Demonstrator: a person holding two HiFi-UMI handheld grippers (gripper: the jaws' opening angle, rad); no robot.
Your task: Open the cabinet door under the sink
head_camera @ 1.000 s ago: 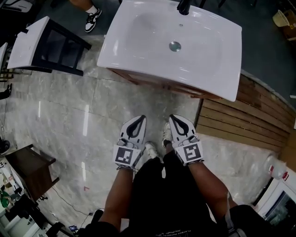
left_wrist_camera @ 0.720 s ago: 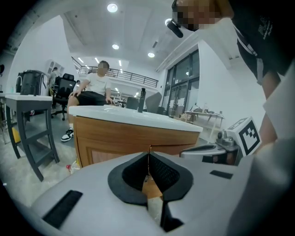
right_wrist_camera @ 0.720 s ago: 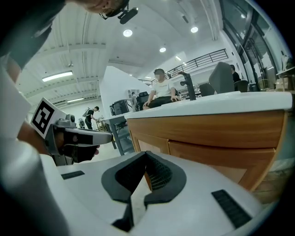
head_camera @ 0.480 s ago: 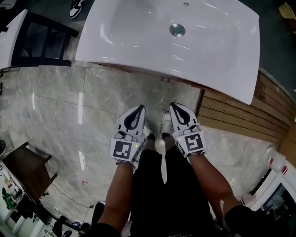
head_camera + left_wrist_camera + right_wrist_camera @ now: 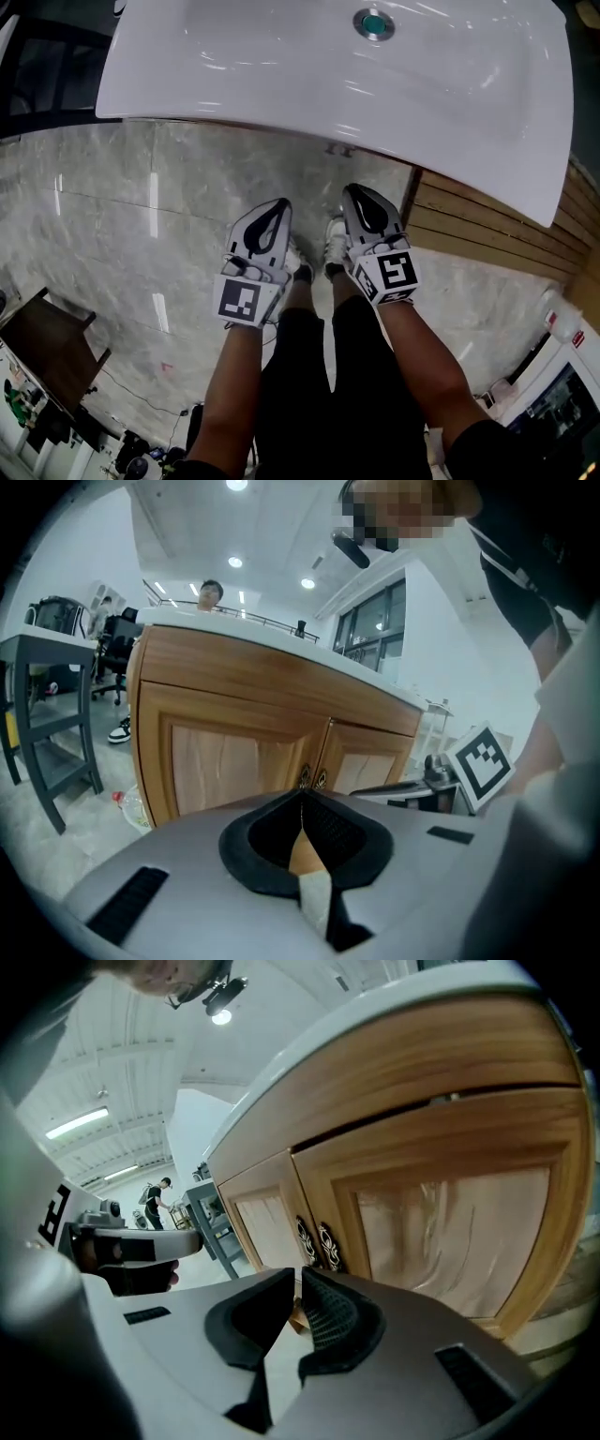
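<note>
The wooden cabinet under the white sink has two panelled doors that meet in the middle. Both doors are closed. Two small dark ornate handles sit side by side at the seam, also seen in the right gripper view as handles. My left gripper is shut and empty, pointing at the seam from a short distance. My right gripper is shut and empty too, aimed just below the handles. In the head view the left gripper and right gripper hang side by side in front of the cabinet, above the marble floor.
A black-framed stand is left of the cabinet, and a plastic bottle lies on the floor by its corner. Wooden slats cover the floor on the right. A dark wooden piece stands at lower left. A person is beyond the sink.
Both grippers have sunk toward the floor, staying side by side and shut. The sink has slid up and grown larger in the head view as the head came lower and closer.
</note>
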